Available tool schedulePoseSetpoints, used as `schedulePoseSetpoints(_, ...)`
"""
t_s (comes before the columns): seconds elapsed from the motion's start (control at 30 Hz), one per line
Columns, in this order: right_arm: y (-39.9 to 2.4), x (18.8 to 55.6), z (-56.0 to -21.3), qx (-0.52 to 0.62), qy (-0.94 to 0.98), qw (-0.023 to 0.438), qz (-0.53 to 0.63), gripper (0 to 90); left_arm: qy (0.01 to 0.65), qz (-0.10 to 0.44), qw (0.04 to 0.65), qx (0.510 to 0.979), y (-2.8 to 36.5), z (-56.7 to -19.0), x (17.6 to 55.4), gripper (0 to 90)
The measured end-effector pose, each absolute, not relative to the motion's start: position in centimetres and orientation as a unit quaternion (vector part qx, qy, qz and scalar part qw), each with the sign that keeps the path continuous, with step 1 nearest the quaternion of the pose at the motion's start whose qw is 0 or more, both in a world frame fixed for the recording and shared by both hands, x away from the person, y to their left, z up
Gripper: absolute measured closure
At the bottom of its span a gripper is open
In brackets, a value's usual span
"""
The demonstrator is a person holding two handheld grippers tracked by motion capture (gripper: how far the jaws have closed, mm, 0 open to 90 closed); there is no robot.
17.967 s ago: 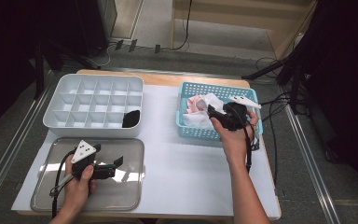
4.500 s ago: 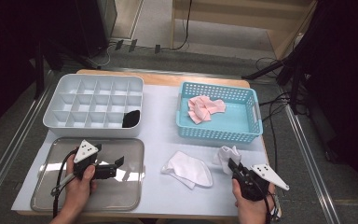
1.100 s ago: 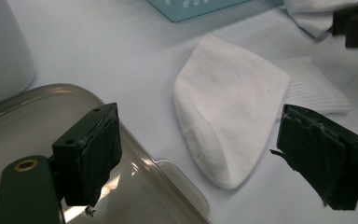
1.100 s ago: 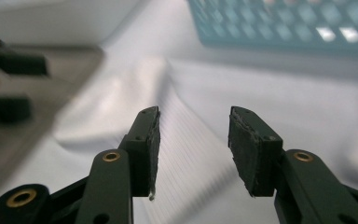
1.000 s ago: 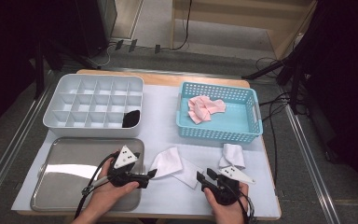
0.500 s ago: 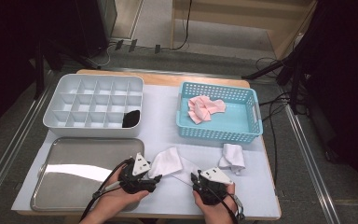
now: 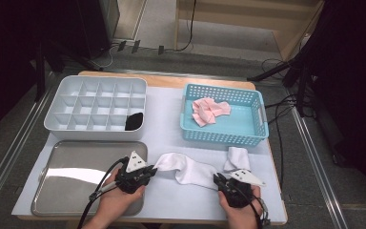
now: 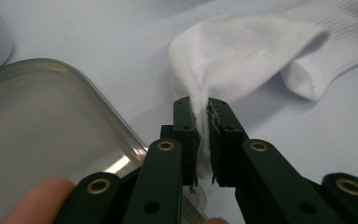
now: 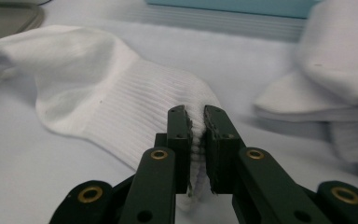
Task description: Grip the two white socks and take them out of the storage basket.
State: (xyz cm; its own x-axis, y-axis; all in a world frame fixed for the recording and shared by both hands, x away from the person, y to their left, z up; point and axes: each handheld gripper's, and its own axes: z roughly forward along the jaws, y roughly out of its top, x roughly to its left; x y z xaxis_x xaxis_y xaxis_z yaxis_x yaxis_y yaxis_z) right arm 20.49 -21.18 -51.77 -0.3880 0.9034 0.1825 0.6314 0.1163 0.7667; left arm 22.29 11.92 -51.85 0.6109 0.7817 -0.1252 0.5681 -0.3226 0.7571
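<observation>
The white sock (image 7: pixel 187 169) lay stretched near the front edge of the surface, between the steel tray (image 7: pixel 66 176) at the front left corner and a second white sock (image 7: pixel 236 158) folded just in front of the blue basket (image 7: pixel 224 137). I held it at both ends. My left hand-held gripper (image 8: pixel 203 135) had just been closing and pinched the smooth toe end, the cloth bunched and pulled up into a peak between the jaws. My right hand-held gripper (image 9: pixel 196 140) had just been closing too and pinched the ribbed cuff end, the ribs pressed flat between the pads.

I judged the sock to be light, soft and limp: it would sag between two grips and fold wherever it was let go, so it needed tension from both ends to stay flat. It was not slippery; the knit gave the pads good bite. The edges of cuff and toe seemed the best places to take it, since a pinch in the middle would only gather a lump.

It looked clean and plain white, ankle length, with fine ribbing along the cuff half and a smooth rounded toe. Pink socks (image 7: pixel 209 110) lay in the basket, and a dark bundle (image 7: pixel 134 121) sat in the front right compartment of the divided box (image 7: pixel 95 107).
</observation>
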Motion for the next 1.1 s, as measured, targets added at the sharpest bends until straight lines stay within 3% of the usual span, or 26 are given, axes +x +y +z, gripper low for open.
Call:
schedulePoseSetpoints(0.37, -26.0, 19.8, -50.7, 0.529, 0.741, 0.172, 0.376, 82.0, 0.373, 0.082, 0.411, 0.828, 10.6, -52.0, 21.5, 83.3)
schedulePoseSetpoints(0.43, -26.5, 19.7, -50.9, 0.53, 0.746, 0.179, 0.362, 79.8, 0.374, 0.09, 0.412, 0.826, 10.4, -52.0, 21.4, 76.1)
schedulePoseSetpoints(0.5, -26.8, 19.5, -51.0, 0.537, 0.733, 0.203, 0.364, 71.4, 0.378, 0.094, 0.416, 0.822, 10.5, -51.9, 21.5, 64.0)
schedulePoseSetpoints(0.57, -27.0, 19.2, -50.9, 0.545, 0.719, 0.192, 0.386, 67.2, 0.389, 0.096, 0.429, 0.81, 10.9, -51.7, 21.6, 55.6)
schedulePoseSetpoints(0.7, -26.9, 18.2, -50.8, 0.548, 0.709, 0.204, 0.393, 63.0, 0.406, 0.087, 0.455, 0.788, 11.9, -51.2, 22.0, 52.2)
schedulePoseSetpoints(0.77, -26.9, 17.8, -51.2, 0.56, 0.703, 0.204, 0.388, 58.8, 0.407, 0.085, 0.444, 0.794, 11.9, -51.4, 22.1, 53.1)
schedulePoseSetpoints(0.87, -26.6, 17.5, -52.0, 0.563, 0.714, 0.197, 0.367, 60.7, 0.41, 0.1, 0.417, 0.805, 11.3, -51.9, 22.0, 58.4)
schedulePoseSetpoints(1.0, -26.1, 17.7, -52.2, 0.559, 0.724, 0.201, 0.35, 73.5, 0.415, 0.108, 0.393, 0.813, 10.6, -52.4, 22.0, 70.3)
schedulePoseSetpoints(1.1, -26.7, 17.7, -52.0, 0.557, 0.726, 0.187, 0.359, 82.8, 0.413, 0.091, 0.39, 0.818, 10.7, -52.5, 22.1, 86.6)
